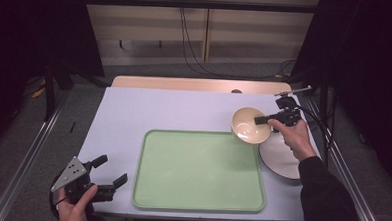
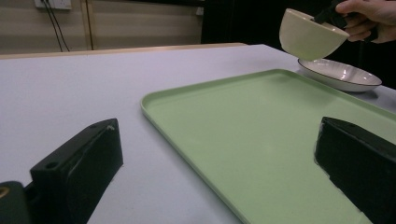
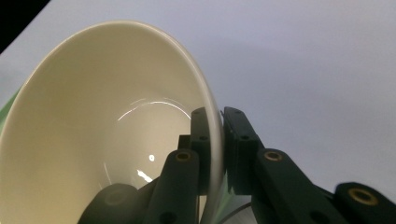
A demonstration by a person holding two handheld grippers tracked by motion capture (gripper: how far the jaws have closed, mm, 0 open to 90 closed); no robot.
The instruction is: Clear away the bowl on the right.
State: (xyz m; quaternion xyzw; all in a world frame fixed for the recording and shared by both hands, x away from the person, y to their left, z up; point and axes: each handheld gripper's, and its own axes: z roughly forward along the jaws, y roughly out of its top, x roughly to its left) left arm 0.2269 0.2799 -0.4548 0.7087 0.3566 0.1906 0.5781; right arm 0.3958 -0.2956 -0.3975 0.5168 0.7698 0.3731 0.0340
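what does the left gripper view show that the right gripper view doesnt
Left gripper view alone: the flat pale green plastic tray seen whole, the shallow white plate with a dark rim beside it, the person's right hand lifting the bowl clear above that plate, and the open left gripper.

Right gripper view alone: the right gripper pinching the bowl's wall, one jaw inside and one outside, plus the bowl's glossy empty inside.

Both: the round cream ceramic bowl and the pale lilac tabletop.

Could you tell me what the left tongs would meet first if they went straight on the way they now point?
Probably the green tray: the left tongs stand open, aimed across its near corner. The lifted cream bowl lies far beyond.
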